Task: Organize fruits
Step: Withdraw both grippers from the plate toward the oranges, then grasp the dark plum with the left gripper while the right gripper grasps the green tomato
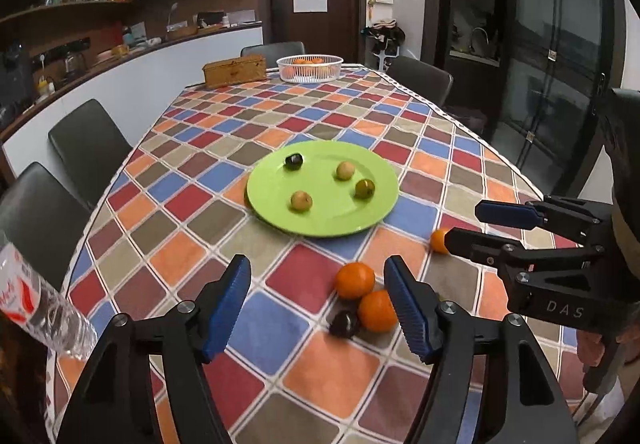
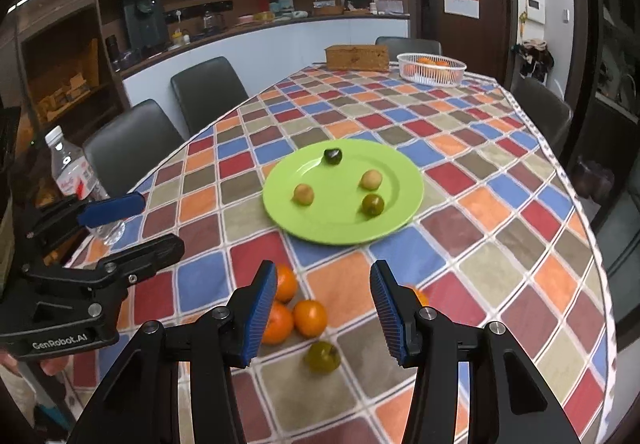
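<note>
Looking along the left fingers:
Left gripper [image 1: 318, 306]: jaws apart, nothing between the pads, above the checked cloth [image 1: 280, 324].
Plate [image 1: 360, 219]: green, mid-table, holds four small fruits: one dark [image 1: 293, 160], two tan [image 1: 345, 170], one green-brown [image 1: 364, 188].
Basket [image 1: 310, 68]: white, at the far end, oranges inside; count unclear.
Box [image 1: 234, 71]: woven, just left of the basket.
Loose oranges: three, two touching [image 1: 355, 280] near the right finger, one [image 1: 439, 240] partly behind the right gripper [image 1: 466, 226].
Loose dark fruit [image 1: 343, 324]: one, touching the nearer orange.
Bottle [image 1: 44, 304]: clear, at the left edge.

Right wrist view:
Right gripper [image 2: 324, 312]: released, empty, pads apart.
Plate [image 2: 280, 211]: same four fruits.
Basket [image 2: 432, 68]: oranges inside.
Loose oranges: four, three clustered [image 2: 310, 318] by the left finger, one [image 2: 420, 296] behind the right finger.
Loose green fruit [image 2: 322, 356]: one, just beside the cluster.
Bottle [image 2: 72, 171]: upright, behind the left gripper [image 2: 132, 224].
</note>
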`<state>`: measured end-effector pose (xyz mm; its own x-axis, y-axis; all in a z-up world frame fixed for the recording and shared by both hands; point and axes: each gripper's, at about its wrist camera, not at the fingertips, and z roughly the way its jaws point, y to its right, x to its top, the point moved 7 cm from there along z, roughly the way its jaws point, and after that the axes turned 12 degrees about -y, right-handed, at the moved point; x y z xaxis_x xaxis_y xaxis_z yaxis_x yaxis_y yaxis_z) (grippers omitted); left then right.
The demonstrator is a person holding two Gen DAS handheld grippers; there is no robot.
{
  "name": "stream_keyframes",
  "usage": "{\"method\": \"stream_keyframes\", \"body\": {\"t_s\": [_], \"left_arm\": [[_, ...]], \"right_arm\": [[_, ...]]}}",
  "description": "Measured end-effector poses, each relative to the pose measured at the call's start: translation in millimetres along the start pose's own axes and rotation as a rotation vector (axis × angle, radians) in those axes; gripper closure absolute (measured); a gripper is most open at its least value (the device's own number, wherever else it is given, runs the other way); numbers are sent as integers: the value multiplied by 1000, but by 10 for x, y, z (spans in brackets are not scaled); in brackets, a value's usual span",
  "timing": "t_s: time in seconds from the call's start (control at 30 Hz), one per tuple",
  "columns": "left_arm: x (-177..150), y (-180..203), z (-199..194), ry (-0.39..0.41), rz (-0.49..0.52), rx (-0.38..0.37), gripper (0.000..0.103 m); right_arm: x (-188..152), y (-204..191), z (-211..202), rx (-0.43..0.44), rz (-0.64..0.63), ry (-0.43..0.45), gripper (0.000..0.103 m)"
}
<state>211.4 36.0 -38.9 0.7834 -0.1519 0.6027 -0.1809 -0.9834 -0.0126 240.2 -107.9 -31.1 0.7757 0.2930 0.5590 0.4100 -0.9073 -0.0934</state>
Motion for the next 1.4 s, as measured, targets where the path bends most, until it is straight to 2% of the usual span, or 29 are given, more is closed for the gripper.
{"method": "stream_keyframes", "body": {"t_s": [0.37, 0.83, 1.4], "left_arm": [[-312, 58, 116, -25, 59, -8, 35], [-502, 99, 415, -19, 162, -51, 35], [-575, 185, 917, -136, 272, -122, 60]], "right_arm": [[-347, -38, 183, 9, 30, -86, 54], [-614, -83, 468, 2, 58, -184, 54], [-637, -82, 679, -35, 22, -228, 54]]}}
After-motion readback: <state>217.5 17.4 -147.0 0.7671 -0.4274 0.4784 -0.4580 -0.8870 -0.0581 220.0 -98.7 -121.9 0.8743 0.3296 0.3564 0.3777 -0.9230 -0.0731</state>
